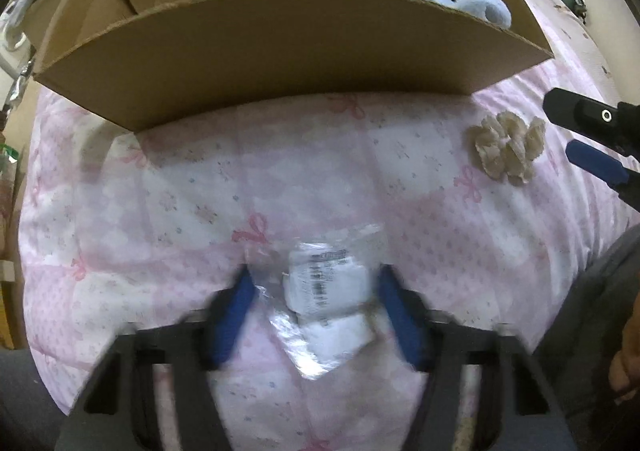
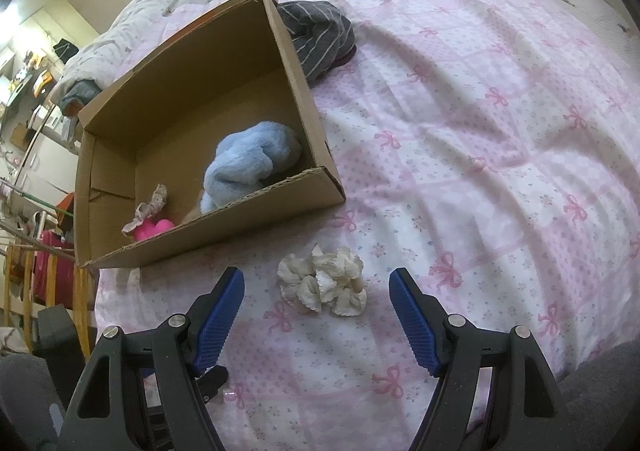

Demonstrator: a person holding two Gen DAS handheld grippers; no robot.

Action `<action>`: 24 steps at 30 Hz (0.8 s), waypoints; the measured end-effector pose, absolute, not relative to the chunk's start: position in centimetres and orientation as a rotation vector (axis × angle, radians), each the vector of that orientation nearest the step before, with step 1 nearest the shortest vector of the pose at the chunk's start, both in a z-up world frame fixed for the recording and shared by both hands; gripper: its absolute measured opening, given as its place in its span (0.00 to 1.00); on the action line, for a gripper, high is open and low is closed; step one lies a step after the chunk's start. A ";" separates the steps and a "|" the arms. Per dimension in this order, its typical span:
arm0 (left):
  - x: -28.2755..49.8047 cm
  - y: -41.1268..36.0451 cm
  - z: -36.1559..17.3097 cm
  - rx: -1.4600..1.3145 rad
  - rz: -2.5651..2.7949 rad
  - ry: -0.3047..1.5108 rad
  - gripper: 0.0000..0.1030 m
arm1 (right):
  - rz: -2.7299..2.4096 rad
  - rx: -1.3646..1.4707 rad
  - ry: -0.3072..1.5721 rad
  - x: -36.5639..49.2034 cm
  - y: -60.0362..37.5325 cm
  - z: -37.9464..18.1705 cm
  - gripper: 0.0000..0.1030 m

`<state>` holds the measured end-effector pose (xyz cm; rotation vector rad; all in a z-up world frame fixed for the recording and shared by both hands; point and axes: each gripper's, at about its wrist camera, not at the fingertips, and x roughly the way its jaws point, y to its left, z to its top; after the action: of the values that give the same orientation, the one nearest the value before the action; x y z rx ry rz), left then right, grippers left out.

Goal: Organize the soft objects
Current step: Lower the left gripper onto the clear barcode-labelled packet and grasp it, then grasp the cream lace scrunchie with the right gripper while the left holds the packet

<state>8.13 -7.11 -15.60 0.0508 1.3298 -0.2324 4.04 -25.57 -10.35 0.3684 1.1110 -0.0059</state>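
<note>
the cardboard box [image 2: 208,123] on the bed [image 2: 480,131] already holds a blue plush [image 2: 248,163] and a pink toy [image 2: 154,229]. in front of the box, a cream scrunchie [image 2: 324,283] lies loose before the right gripper [image 2: 316,315], whose jaws are spread and empty. only the left wrist view shows a clear plastic packet [image 1: 324,291] between the left gripper [image 1: 316,311] jaws; blur hides whether they press it. only the right view shows a striped grey cloth [image 2: 320,35] behind the box.

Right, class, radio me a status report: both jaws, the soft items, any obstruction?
Left gripper astride clear packet, not clamped. Right gripper open over cream scrunchie. Blue plush in cardboard box. Nothing blocking.
</note>
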 end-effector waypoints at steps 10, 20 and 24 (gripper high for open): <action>8.3 -4.2 -14.3 0.025 -0.180 1.305 0.34 | -0.009 0.383 1.186 5.2 -25.7 -12.4 0.77; 8.2 -1.4 -12.7 -0.013 -0.114 1.268 0.34 | -0.045 0.195 1.269 7.3 -23.0 -15.3 0.77; 8.1 -1.2 -12.7 -0.013 -0.112 1.262 0.34 | -0.044 0.135 1.254 7.6 -22.3 -15.5 0.77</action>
<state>8.09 -1.23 -12.73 -0.0127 1.2621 -0.1118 7.56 -22.29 -15.52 0.1353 1.2544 -0.0441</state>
